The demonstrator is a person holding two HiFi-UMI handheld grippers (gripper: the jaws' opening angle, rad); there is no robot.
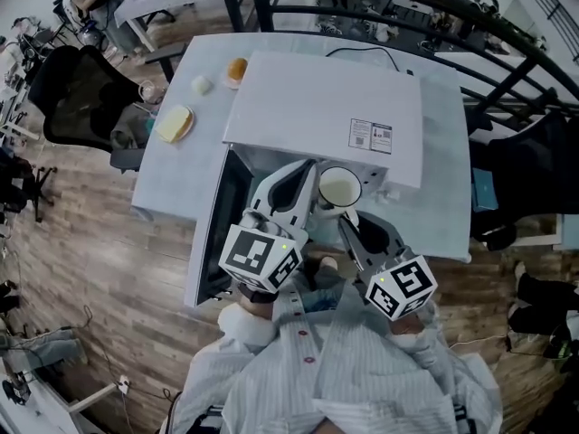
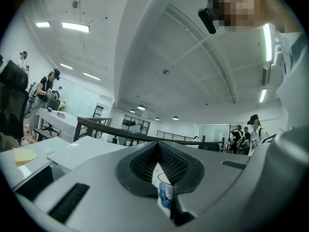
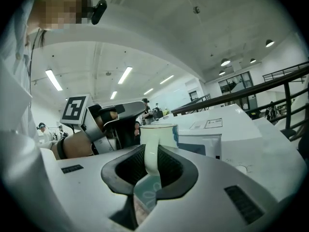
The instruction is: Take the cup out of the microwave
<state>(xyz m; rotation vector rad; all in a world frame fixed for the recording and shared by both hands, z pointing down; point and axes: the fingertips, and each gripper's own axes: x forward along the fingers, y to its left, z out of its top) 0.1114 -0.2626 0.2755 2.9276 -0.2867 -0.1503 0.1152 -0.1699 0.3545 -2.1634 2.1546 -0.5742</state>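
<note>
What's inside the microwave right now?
Its cavity can't be seen: the white top of the microwave covers it from the head view. Only the open door and the cup show at its front, the cup clamped by the left tongs and right tongs.

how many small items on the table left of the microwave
3. An orange one by the microwave's far corner, a small white one left of it, and a yellow one nearer the camera. The microwave may hide more.
</note>
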